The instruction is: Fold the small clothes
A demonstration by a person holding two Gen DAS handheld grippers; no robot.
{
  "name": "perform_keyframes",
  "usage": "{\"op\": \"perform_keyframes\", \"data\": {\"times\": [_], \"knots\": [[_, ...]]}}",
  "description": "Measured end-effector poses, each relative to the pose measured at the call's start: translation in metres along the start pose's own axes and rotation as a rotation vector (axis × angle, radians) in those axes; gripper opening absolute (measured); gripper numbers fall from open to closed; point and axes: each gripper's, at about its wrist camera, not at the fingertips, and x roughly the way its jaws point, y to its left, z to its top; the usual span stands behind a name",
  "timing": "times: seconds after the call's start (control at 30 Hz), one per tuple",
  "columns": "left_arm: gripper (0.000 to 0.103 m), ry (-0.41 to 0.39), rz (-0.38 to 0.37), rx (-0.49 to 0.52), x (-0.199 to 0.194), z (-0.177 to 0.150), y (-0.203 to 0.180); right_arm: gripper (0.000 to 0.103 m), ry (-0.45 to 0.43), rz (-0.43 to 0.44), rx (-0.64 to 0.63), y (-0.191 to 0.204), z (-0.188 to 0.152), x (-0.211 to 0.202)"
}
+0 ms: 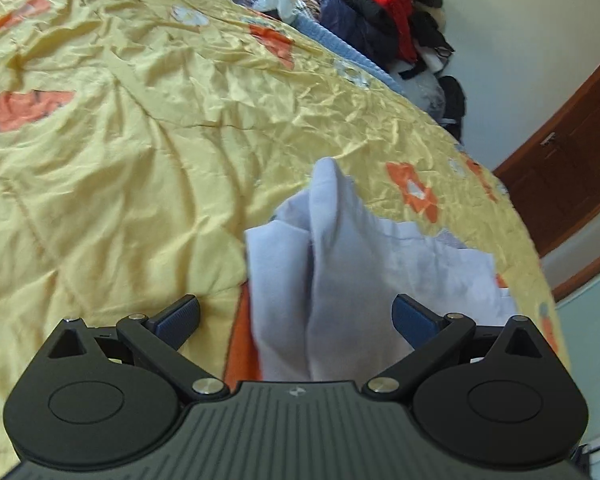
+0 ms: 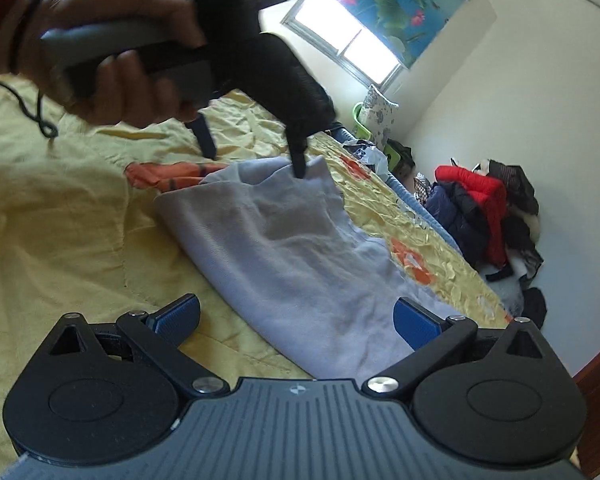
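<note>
A lived-in bedroom at home: a bed under a wrinkled yellow bedspread point(image 1: 148, 132) with orange flowers, jackets heaped point(image 2: 488, 208) against the white wall, a window point(image 2: 348, 44) with a lotus-print blind point(image 2: 392, 4), and a brown wooden door point(image 1: 576, 160).

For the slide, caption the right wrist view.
Both grippers open over a lavender garment on the yellow floral bedspread, left gripper at its far edge.

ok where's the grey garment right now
The grey garment lies on the yellow bedspread, between both open grippers, near the bed's right edge.
</note>
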Motion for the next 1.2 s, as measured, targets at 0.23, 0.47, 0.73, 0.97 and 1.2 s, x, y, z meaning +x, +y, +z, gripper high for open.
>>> {"op": "perform_keyframes", "data": {"times": [0.23, 0.47, 0.73, 0.97, 1.2], "knots": [[0.103, 0.014, -0.142, -0.030, 0.024, 0.017, 0.000, 0.103, -0.011, -0.063, -0.050, 0.017, 0.022, 0.025], [0.102, 0.017, -0.292, -0.129, 0.051, 0.031, 0.005, 0.103, -0.007, -0.074, -0.024, 0.018, 0.037, 0.051], [0.035, 0.010, -0.153, -0.103, 0.055, 0.032, 0.000, 0.075, -0.019, -0.032, -0.062, 0.019, 0.041, 0.059], [0.013, -0.013, -0.073, -0.086, 0.051, 0.027, -0.007, 0.012, -0.020, 0.026, -0.104, 0.026, 0.038, 0.056], [0.012, -0.072, 0.028, 0.020, 0.033, 0.027, -0.044, 0.011, -0.099, 0.051, 0.033, -0.001, 0.035, 0.038]]}}
